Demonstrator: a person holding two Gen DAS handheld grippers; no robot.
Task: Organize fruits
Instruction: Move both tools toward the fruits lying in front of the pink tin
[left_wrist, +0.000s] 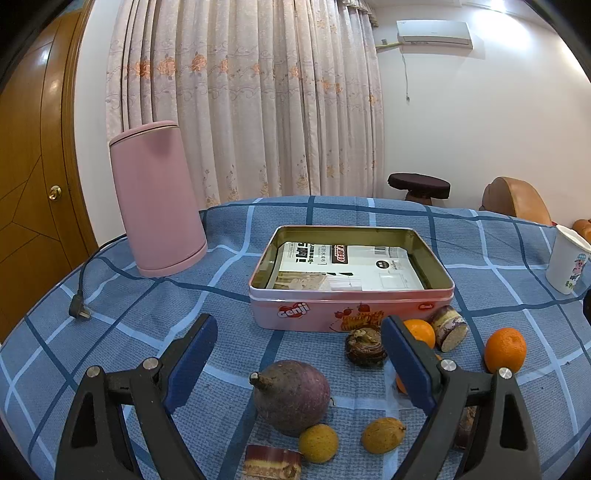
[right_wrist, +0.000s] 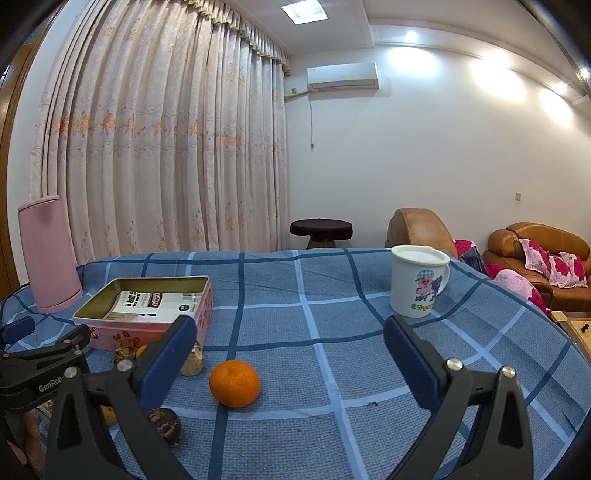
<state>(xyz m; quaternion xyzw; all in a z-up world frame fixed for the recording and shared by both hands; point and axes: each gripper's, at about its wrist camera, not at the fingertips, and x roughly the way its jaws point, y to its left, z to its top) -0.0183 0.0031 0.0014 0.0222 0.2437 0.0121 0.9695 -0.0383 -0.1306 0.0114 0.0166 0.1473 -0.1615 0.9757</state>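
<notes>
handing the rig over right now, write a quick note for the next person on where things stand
Left gripper: open, empty, above the fruit pile.
Right gripper: open, empty, with a lone orange ahead between its fingers.
Pink tin: open, holding only a white packet, no fruit.
On the cloth in front of the tin: purple round fruit, two small yellow fruits, oranges, a brown bulb.
Done: nothing sorted yet.
Left: all the fruit; the lone orange looks the easiest first pick.
</notes>
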